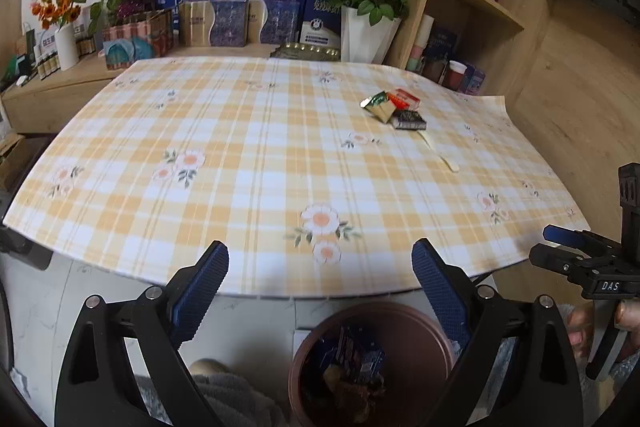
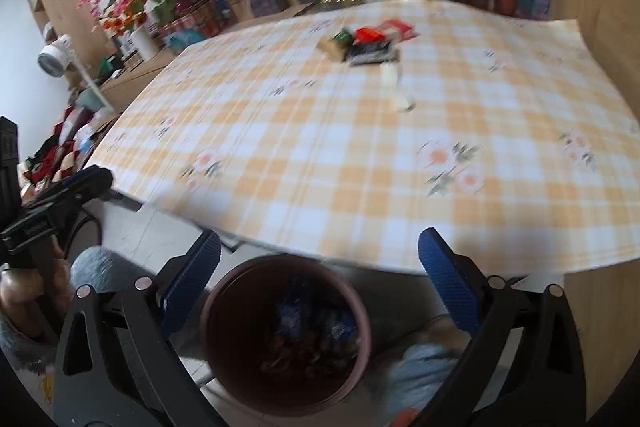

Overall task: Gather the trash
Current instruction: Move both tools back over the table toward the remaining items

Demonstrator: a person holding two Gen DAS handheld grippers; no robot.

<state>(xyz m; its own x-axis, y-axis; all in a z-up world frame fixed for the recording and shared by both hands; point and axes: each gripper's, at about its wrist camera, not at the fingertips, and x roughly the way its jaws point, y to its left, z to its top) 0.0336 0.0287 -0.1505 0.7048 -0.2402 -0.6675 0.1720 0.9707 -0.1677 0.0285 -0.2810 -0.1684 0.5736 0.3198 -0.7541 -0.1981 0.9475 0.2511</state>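
While both hand-held grippers, left (image 1: 320,279) and right (image 2: 320,263), gape empty over the bin (image 2: 224,291), wrappers (image 1: 394,109) wait near the counter's far edge. A careless reach could scatter them or nudge the pale strip (image 1: 440,153) off.

Left gripper (image 1: 320,267) fills the lower frame, jaws spread wide and empty. Right gripper (image 2: 319,259) likewise gapes, nothing between its pads.

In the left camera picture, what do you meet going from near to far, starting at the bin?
Brown bin with trash inside, then the checked tablecloth, then the pale stick, then the pile of wrappers, then the red roses in a white vase.
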